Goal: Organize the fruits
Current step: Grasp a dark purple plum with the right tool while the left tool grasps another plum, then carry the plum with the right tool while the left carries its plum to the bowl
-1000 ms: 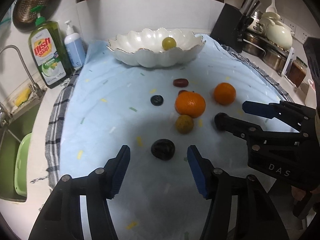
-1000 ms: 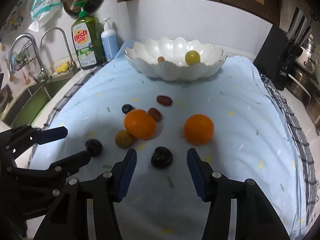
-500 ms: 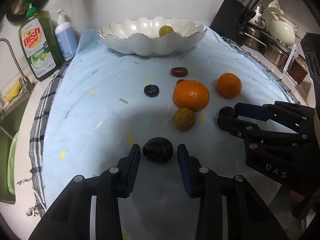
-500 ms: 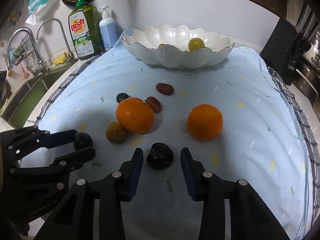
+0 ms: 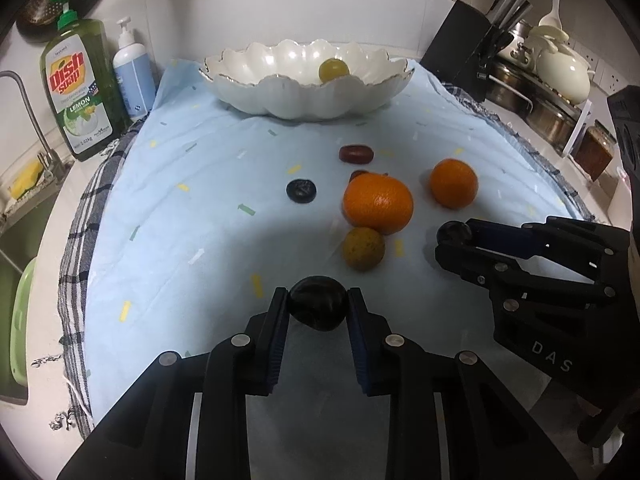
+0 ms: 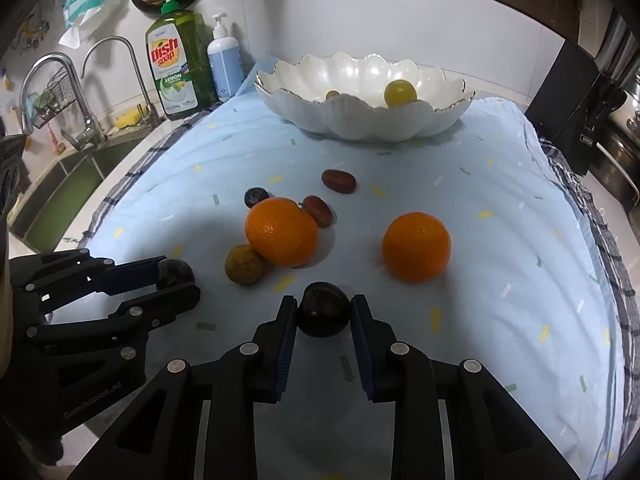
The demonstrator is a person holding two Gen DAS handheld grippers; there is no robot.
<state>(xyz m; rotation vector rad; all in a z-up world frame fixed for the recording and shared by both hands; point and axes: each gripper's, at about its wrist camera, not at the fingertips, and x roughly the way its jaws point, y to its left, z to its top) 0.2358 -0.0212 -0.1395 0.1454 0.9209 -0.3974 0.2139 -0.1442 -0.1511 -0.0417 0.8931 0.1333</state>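
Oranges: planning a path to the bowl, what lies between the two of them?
Bare blue cloth separates the left orange from the right orange, clearest in the right wrist view.

The left gripper tilts steeply down over the near edge of the worktop, its jaws just closed onto a dark fruit, pads pressing both sides; the right gripper, beside it, has likewise just closed, pinching another dark fruit.
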